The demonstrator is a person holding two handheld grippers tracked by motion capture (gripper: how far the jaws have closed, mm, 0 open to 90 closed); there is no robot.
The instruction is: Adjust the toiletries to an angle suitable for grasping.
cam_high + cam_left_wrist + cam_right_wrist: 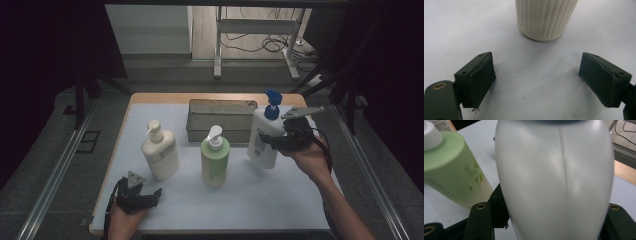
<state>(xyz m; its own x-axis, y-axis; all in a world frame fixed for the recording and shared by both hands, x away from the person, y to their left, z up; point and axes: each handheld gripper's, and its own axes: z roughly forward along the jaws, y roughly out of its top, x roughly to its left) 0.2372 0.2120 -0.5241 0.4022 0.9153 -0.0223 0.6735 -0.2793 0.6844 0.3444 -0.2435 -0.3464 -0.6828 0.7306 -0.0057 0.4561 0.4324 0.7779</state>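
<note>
While the left gripper (156,194) rests on the pale blue table cover (280,195) at the lower left of the high view, its jaws stand spread with nothing between them; in the left gripper view the left gripper (537,82) shows bare cover in the gap and the ribbed base of the cream plastic pump bottle (545,18) at the top of the frame, apart from both pads. In the high view that cream plastic pump bottle (160,151) stands upright left of centre. Just right of it, near the middle of the frame, the light green plastic pump bottle with a white pump (215,157) stands upright. Behind it, toward the upper middle, lies the grey rectangular metal tray (221,120). At the right of the frame the right gripper (267,141) pinches the white plastic bottle with a blue pump head (264,137) by its side, tilted slightly. In the right gripper view the white bottle (554,182) sits between the jaws, with the green bottle (451,170) at upper left.
</note>
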